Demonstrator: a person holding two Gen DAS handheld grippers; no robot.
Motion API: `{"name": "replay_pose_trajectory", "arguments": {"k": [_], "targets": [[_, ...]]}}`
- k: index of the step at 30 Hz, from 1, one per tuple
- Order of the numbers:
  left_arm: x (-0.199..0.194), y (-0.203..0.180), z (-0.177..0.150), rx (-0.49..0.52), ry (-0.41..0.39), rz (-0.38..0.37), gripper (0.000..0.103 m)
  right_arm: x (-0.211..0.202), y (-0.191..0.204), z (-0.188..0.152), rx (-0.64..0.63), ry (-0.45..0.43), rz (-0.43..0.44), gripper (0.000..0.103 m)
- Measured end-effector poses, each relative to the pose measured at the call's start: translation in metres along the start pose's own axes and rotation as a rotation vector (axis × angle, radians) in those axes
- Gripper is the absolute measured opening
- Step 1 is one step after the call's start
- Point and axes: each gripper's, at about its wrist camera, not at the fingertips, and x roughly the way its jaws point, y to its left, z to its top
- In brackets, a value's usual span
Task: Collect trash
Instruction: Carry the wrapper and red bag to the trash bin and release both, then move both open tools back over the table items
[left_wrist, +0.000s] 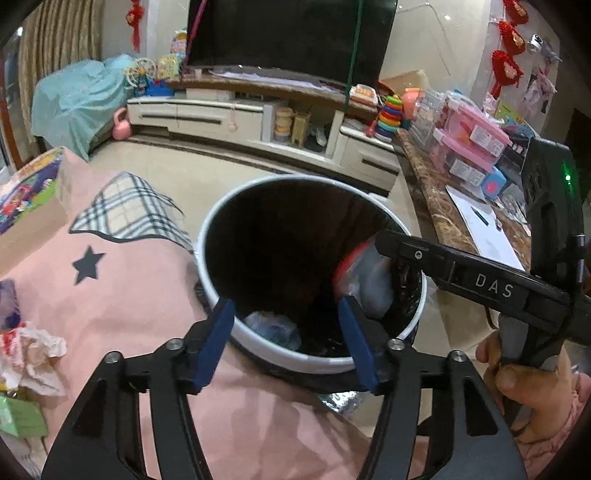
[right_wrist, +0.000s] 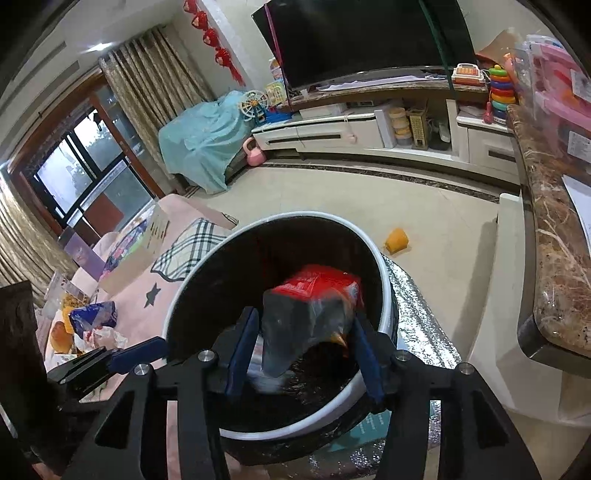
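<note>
The red snack bag is seen inside the white-rimmed trash bin, between the parted, unpressing pads of the right gripper. The left gripper is likewise held released over the bin. The bag is judged light, crinkly and slippery, best pinched at a flattened edge.

Dim, warm indoor light – strong fisheye bend.
The bin interior sinks into deep shadow; the red bag smears with motion blur – daylight glows pale through the window, corners vignette black.

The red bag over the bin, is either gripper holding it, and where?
Neither. The red bag hangs blurred between the right gripper's parted jaws above the bin, apparently released. The left gripper is empty.
</note>
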Motion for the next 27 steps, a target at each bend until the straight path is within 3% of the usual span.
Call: {"name": "replay_pose_trajectory", "arguments": {"k": [4,12,18,27], "targets": [[-0.013,0.011,-0.008,-0.038,-0.022,0.008,0.061,-0.006,0.006,-0.003,-0.002,-0.013,0.009,0.054],[-0.052,0.04,-0.048,-0.111,-0.069,0.06,0.062,-0.022,0.03,-0.022,-0.02,-0.046,0.045,0.075],[-0.077,0.066,-0.08,-0.181,-0.083,0.106,0.063,-0.028,0.055,-0.045,-0.036,-0.061,0.08,0.079],[-0.114,0.103,-0.124,-0.261,-0.102,0.178,0.063,-0.02,0.097,-0.073,-0.08,-0.013,0.155,0.081]]}}
